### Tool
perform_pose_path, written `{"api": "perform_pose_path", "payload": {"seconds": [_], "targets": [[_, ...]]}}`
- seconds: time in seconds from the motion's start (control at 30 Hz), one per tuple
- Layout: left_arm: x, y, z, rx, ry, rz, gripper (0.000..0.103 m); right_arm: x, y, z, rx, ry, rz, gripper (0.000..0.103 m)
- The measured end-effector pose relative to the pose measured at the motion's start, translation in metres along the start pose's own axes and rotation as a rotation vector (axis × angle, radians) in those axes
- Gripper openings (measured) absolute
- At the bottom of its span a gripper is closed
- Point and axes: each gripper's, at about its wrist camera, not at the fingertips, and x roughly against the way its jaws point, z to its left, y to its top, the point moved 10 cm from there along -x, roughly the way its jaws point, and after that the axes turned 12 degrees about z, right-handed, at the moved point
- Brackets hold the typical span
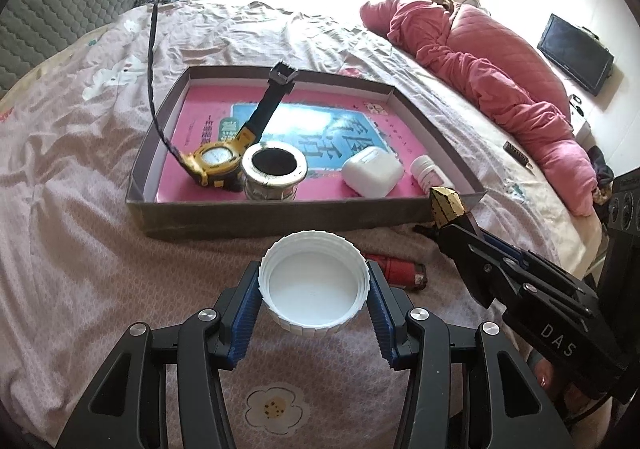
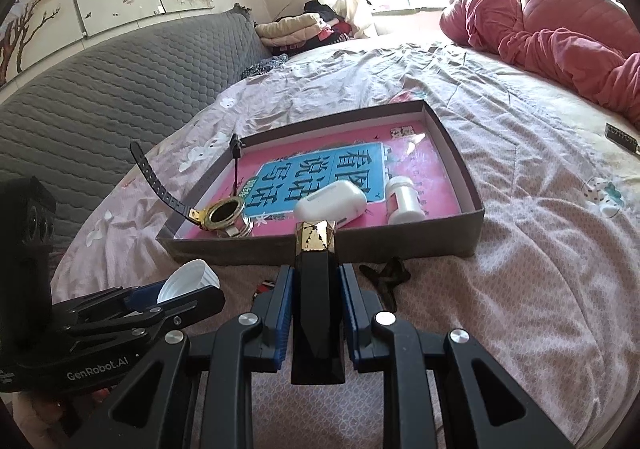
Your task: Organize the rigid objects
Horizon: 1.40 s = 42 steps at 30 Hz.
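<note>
Plastic and light, the white ribbed jar lid (image 1: pixel 314 283) sits open side up between the blue pads of the left gripper (image 1: pixel 314 289), which is closed on its ribbed rim just short of the shallow cardboard box (image 1: pixel 280 215) on the bed (image 1: pixel 80 169). The ribbing should give good friction, and I judge the lid stiff enough for a side pinch, though a hard squeeze could flex it.

The right gripper (image 2: pixel 316 313) is clamped tight on a black faceted lipstick-like tube (image 2: pixel 317 309) with a gold patterned cap, held over the bed near the box's front wall. Its glossy facets look slippery, so holding the flat sides of the body seems sensible.

Inside the box lie a yellow wristwatch (image 1: pixel 214 161), a metal ring-shaped tin (image 1: pixel 274 173), a white earbud case (image 1: pixel 372 171) and a small white bottle (image 1: pixel 428 173).

Only the left wrist view shows a red lighter (image 1: pixel 396 269) on the bed beyond the lid. Only the right wrist view clearly shows a black star-shaped piece (image 2: pixel 386 277) before the box.
</note>
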Motion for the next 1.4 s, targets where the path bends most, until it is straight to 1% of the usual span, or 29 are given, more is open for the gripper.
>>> {"api": "perform_pose_path", "payload": {"seconds": [0.23,0.9,1.1,1.23,1.4], "targets": [[0.003,0.011,-0.007,-0.002,-0.002,-0.017,0.051,0.008,0.006,-0.003,0.026,-0.027,-0.035,0.023],[0.002,0.043,-0.028,-0.054,-0.010,-0.046,0.052,0.022,0.025,-0.015,0.020,-0.039,-0.129,0.023],[-0.003,0.053,-0.032,-0.069,-0.005,-0.041,0.052,0.017,0.036,-0.014,0.031,-0.036,-0.145,0.023],[-0.007,0.062,-0.032,-0.068,-0.004,-0.039,0.052,0.017,0.043,-0.013,0.055,-0.045,-0.167,0.023],[-0.012,0.071,-0.032,-0.059,-0.007,-0.039,0.051,0.016,0.049,-0.018,0.047,-0.045,-0.179,0.023]]}}
